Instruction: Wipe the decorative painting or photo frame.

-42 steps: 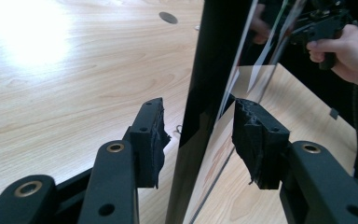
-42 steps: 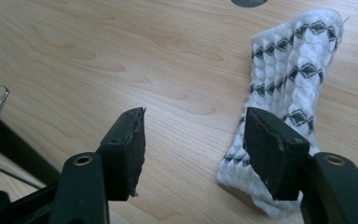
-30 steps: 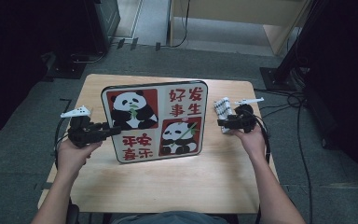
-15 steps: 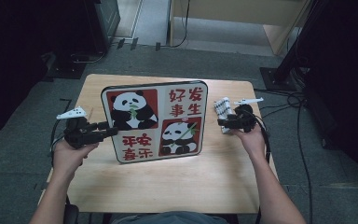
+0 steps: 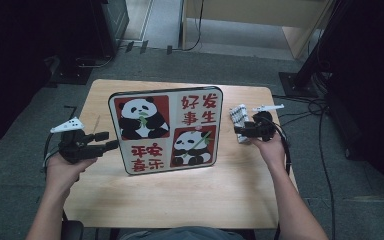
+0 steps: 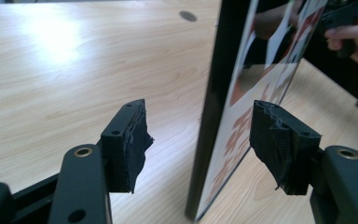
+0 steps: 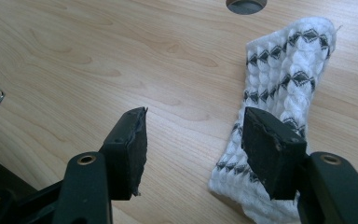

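The left tool [image 5: 111,140] stands wide, its jaws having just been opening. In the left gripper view the panda board's [image 6: 242,107] black edge stands between the two pads [image 6: 130,140] with a gap on each side, so neither pad presses on it. In the high view this tool sits just off the board's [image 5: 167,130] left edge, held by the person's left hand [image 5: 65,167].

The board stands upright, leaning slightly back, near the middle of the desk [image 5: 180,200], its printed face with two pandas and red characters turned toward the person.

The right tool [image 5: 238,131] is just beyond the board's right edge, well apart from the left one. Its jaws are spread wide and hold nothing; in the right gripper view they hang over the bare desk [image 7: 98,56] with one pad [image 7: 270,144] above the near end of a white knitted cloth [image 7: 284,79] with a black diamond pattern. That cloth [image 5: 238,117] lies flat, right of the board.
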A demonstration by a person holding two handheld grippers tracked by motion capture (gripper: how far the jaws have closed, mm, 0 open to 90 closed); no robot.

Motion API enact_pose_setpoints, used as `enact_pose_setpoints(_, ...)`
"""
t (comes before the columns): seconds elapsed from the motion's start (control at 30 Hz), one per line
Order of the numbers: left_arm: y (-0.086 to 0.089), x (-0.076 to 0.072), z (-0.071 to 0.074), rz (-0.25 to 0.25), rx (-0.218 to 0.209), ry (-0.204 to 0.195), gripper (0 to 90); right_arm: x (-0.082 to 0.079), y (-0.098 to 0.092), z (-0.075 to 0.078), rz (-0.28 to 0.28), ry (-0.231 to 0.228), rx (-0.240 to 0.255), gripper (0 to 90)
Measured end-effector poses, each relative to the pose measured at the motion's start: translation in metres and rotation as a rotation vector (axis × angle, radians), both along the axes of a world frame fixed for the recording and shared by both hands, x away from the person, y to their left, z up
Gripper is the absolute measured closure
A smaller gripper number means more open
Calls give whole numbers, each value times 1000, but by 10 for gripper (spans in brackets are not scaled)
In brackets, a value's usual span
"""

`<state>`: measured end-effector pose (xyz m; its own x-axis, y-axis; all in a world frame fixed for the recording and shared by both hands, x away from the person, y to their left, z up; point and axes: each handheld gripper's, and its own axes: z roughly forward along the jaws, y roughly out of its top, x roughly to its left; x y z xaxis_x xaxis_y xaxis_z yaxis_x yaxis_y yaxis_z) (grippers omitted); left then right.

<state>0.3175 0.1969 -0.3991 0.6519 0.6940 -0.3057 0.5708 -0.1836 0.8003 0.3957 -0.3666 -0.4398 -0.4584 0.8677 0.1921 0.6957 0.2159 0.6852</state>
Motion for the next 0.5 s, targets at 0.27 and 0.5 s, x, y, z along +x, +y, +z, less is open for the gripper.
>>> enact_pose_setpoints(0.27, 11, -6, -4, 28, 31, -3, 366, 3, 0, 0, 10, -34, -1, 415)
enact_pose_setpoints(0.5, 18, -4, -11, 52, 58, -8, 368, 10, 0, -3, 15, -39, 2, 415)
